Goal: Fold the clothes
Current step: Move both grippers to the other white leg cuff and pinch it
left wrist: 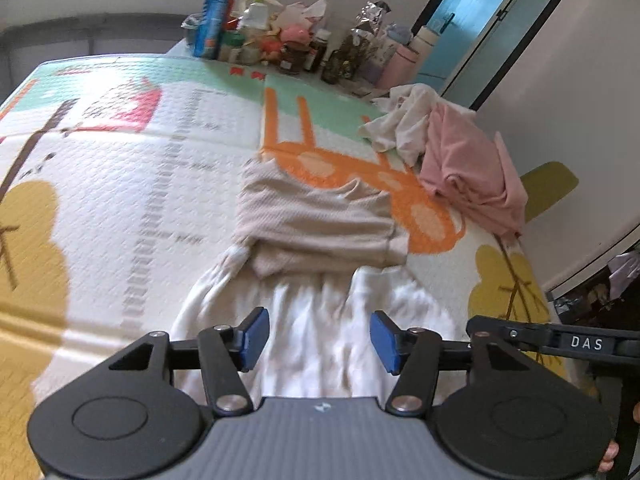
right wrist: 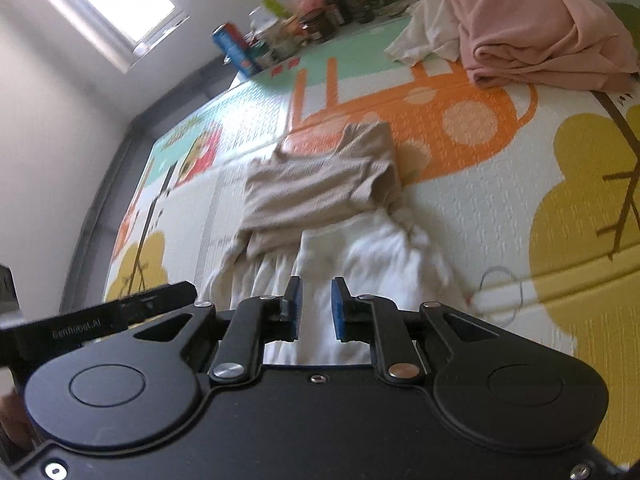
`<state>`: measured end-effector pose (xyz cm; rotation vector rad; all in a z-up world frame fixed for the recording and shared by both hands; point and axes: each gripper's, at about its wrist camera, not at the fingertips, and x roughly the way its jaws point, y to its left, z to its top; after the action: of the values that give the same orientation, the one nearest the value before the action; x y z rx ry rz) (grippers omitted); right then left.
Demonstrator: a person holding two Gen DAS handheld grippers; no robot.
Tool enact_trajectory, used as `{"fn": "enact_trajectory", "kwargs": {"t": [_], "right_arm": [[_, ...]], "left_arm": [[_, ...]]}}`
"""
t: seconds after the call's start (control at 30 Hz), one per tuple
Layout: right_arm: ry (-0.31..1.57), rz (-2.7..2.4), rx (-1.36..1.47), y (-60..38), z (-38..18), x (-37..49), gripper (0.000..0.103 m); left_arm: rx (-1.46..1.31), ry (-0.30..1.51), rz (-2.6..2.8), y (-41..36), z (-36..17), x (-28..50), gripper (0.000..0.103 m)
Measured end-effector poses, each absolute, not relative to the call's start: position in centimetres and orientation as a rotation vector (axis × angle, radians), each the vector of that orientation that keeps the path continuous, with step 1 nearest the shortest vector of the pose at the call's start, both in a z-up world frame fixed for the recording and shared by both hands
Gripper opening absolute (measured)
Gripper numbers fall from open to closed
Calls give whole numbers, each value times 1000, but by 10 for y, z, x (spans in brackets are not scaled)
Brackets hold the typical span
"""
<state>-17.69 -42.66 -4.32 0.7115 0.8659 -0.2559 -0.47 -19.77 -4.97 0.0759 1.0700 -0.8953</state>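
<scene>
the left gripper [left wrist: 319, 338], a black two-finger tool with blue pads, hangs over the near end of a crumpled white garment [left wrist: 316, 320] that lies on a quilted play mat printed with an orange spotted shape, mustard trees and mint-green panels [left wrist: 132, 184]. its fingers stand wide apart with nothing between them but the white cloth below; whether the pads touch the fabric cannot be told. a beige ribbed knit garment [left wrist: 316, 224] lies flat across the far end of the white one, overlapping its upper edge. further back and to the right sits a heap of clothes: a pale pink garment [left wrist: 472, 172] draped partly over a rumpled cream-white one [left wrist: 404, 120]. at the far edge of the mat stands a crowd of jars, bottles and packets, among them a tall blue can [left wrist: 212, 24].

the right gripper [right wrist: 316, 306], of the same black build with blue pads, is held low over the same white garment [right wrist: 360, 264], at its near side. its fingers are only narrowly apart, a slim gap showing white cloth behind; they do not visibly pinch anything. from this view the beige knit [right wrist: 316, 184] lies just beyond the white fabric, and the pink garment [right wrist: 540, 28] sits at the upper right, well apart from both. a thin loop of wire or cord [right wrist: 500, 292] rests on the mat [right wrist: 500, 200] to the right of the white garment. the picture is blurred around the white cloth.
</scene>
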Motion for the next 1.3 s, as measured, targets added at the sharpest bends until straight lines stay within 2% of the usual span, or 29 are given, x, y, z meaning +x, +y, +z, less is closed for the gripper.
{"fn": "enact_trajectory", "kwargs": {"t": [0.37,0.8,1.3], "right_arm": [[932,-116,607,-348,-55,-205,15],[1069,168,507,-254,-72,-198,21],[1253,330,410,-198,-98,-193,26]], "left_arm": [[130,1067,-837,-131,-57,-48,62],[90,1115,-698,-53,-71,-73,65],[55,1227,-616,-11,-105,-83,65]]}}
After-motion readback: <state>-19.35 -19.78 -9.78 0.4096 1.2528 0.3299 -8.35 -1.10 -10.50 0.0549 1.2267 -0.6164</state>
